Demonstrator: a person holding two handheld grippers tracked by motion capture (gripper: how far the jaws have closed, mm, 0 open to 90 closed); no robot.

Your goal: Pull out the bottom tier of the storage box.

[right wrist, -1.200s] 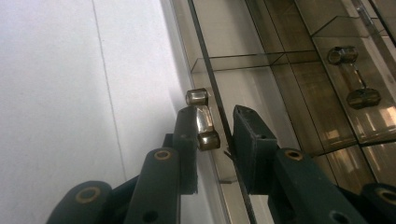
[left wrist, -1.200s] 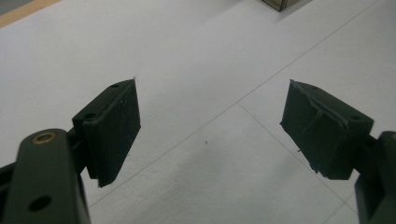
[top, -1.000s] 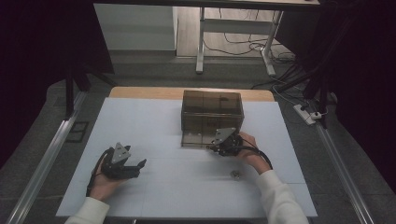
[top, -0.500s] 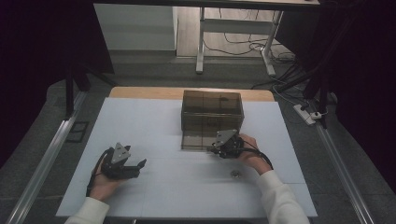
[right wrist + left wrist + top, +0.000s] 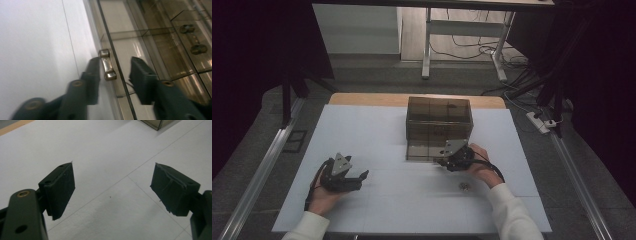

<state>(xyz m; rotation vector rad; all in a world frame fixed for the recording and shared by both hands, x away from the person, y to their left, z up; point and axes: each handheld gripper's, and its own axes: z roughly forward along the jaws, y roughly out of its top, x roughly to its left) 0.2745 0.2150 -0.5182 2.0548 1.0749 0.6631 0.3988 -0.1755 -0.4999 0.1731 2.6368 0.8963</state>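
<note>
— What changed?
— Only my right gripper: its jaws had just been opening off the small metal handle on the smoked cabinet, pads clear. My left gripper stood apart, empty, nearer me.
— Next?
— Door seemed done; I judged backing away straight.

A white-topped table with a wooden strip along its far edge fills the middle of the high view; thin seam lines cross its surface. A smoky transparent box with inner compartments stands on it, just right of centre. A small metal piece lies lower right of the box.
</note>
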